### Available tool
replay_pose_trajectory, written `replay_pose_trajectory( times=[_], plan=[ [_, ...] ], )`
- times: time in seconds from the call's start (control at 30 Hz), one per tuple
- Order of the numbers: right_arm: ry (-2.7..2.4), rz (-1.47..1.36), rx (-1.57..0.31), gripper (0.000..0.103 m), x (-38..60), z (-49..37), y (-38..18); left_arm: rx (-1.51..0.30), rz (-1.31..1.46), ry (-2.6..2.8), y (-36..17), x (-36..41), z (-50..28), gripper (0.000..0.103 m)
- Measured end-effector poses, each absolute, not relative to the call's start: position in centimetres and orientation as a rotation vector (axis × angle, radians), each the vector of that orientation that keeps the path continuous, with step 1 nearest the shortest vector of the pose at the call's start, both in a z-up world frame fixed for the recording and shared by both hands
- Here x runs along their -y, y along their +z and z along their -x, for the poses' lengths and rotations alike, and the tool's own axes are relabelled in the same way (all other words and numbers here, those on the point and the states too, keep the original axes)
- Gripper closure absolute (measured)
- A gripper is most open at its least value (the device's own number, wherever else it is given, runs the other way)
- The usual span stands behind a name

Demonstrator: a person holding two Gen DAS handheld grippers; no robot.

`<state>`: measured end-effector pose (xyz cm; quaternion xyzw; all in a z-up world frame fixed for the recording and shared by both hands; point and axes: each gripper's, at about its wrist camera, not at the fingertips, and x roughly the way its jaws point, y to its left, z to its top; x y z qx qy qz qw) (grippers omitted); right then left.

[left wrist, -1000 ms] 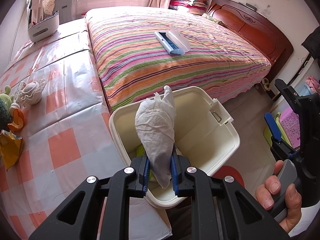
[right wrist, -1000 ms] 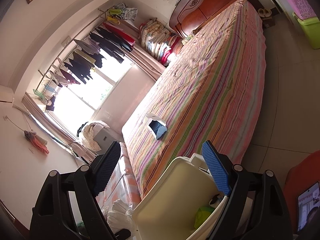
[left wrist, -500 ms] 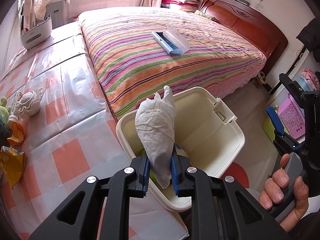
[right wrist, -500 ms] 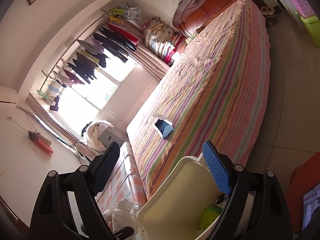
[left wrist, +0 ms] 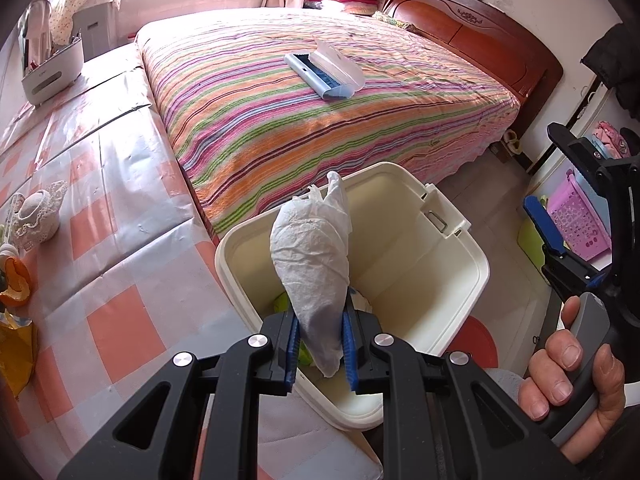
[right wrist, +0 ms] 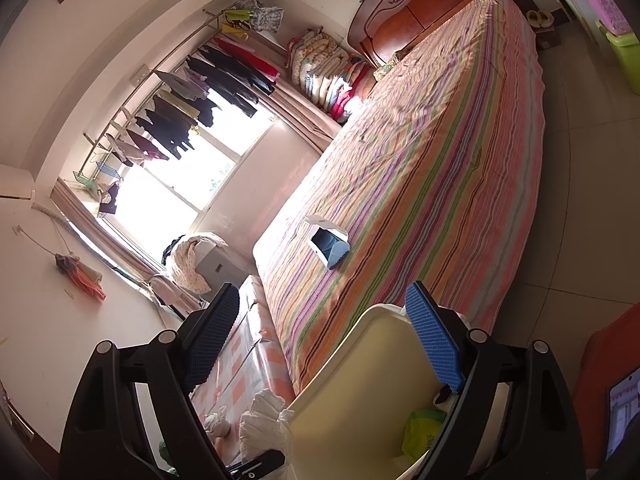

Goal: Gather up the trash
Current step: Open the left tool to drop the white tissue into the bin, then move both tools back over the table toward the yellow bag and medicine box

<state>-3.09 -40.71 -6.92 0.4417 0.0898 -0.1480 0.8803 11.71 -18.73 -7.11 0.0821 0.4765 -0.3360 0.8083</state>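
Observation:
My left gripper [left wrist: 320, 350] is shut on a crumpled white tissue [left wrist: 314, 264] and holds it over the near edge of a cream trash bin [left wrist: 476, 276]. Green and white scraps lie in the bin's bottom [right wrist: 420, 428]. My right gripper [right wrist: 324, 340] is open and empty beside the bin [right wrist: 360, 392], with one blue pad near the rim; it also shows at the right of the left wrist view [left wrist: 560, 252]. The tissue shows at the bottom of the right wrist view [right wrist: 262, 420].
A checked tablecloth table [left wrist: 100, 240] lies left, with an orange peel [left wrist: 18, 284], a yellow wrapper [left wrist: 16, 344] and a lace-covered object [left wrist: 38, 216]. A striped bed [left wrist: 320, 92] with a blue-white case [left wrist: 324, 70] lies beyond. Baskets [left wrist: 576, 220] stand right.
The left gripper with the tissue has shifted a little over the bin, which now sits more centred and closer. The right gripper stays open beside the bin.

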Motion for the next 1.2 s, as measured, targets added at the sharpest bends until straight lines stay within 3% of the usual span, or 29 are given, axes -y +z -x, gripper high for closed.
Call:
replay_pose_trajectory(
  times=[0.37, 0.4, 0.47, 0.53, 0.63, 1.2],
  plan=[
    [-0.313, -0.894, -0.196, 0.02, 40.1, 2.8, -6.7, -1.04, -0.202, -0.735, -7.4, 19.2, -11.3, 0.08],
    [-0.314, -0.889, -0.195, 0.02, 40.0, 2.9, -6.7, -1.039, -0.206, -0.734, -7.3, 19.3, -11.1, 0.076],
    [-0.319, -0.878, -0.194, 0.02, 39.7, 2.9, -6.5, -1.028, -0.21, -0.722, -7.1, 19.2, -10.9, 0.051],
    [-0.32, -0.865, -0.194, 0.019, 39.4, 2.9, -6.4, -1.003, -0.197, -0.714, -6.6, 18.8, -10.6, 0.038],
    [-0.323, -0.856, -0.201, 0.018, 39.1, 2.8, -6.4, -0.975, -0.178, -0.698, -5.8, 17.9, -10.3, 0.03],
    [-0.208, -0.643, -0.36, 0.016, 31.8, -1.4, -5.4, -0.91, -0.062, -0.418, -3.3, 5.5, -9.1, 0.029]
  ],
)
